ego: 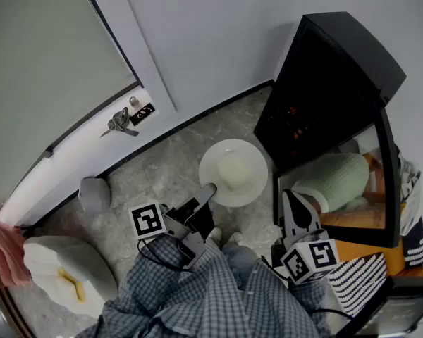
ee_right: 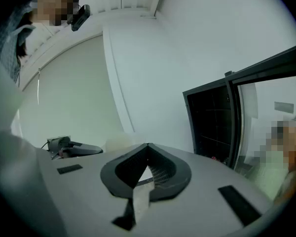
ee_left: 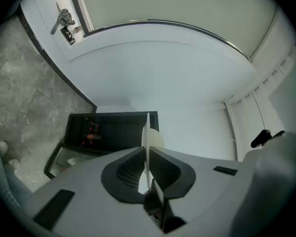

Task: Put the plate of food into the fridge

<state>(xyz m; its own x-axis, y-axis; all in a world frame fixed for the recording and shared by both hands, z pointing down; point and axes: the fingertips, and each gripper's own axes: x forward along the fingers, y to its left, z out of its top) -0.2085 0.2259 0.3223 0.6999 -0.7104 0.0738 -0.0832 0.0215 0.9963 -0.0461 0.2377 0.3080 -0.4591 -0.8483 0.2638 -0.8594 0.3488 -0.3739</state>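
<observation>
Head view, plate (ego: pixel 257 157): we are seeing it hanging level over the grey stone floor (ego: pixel 162 167), just left of the open fridge and outside it.
Head view, food (ego: pixel 234 169): a pale mound is sitting in the plate's middle.
Head view, left gripper (ego: pixel 209 189): its fingers are pinching the plate's near-left rim.
Head view, right gripper (ego: pixel 290 201): it is hovering just right of the plate, by the near-left corner of the glass door, and we cannot tell whether it is touching the door.
Head view, fridge (ego: pixel 317 83): the small black cabinet is standing on the floor against the far wall, its glass door (ego: pixel 352 182) swinging out toward us.
Head view, keys (ego: pixel 120 122): they are hanging from a white room door at far left.
Left gripper view, left gripper (ee_left: pixel 147 149): its fingers are clamping narrowly on the plate (ee_left: pixel 147 127), which we are seeing edge-on as a thin white line.
Left gripper view, fridge (ee_left: pixel 113 130): its dark inside is lying straight beyond the plate.
Right gripper view, right gripper (ee_right: pixel 148 144): its fingers are meeting at the tips, holding nothing.
Right gripper view, fridge (ee_right: pixel 212 122): it is standing open to the right, with dark shelves showing.
</observation>
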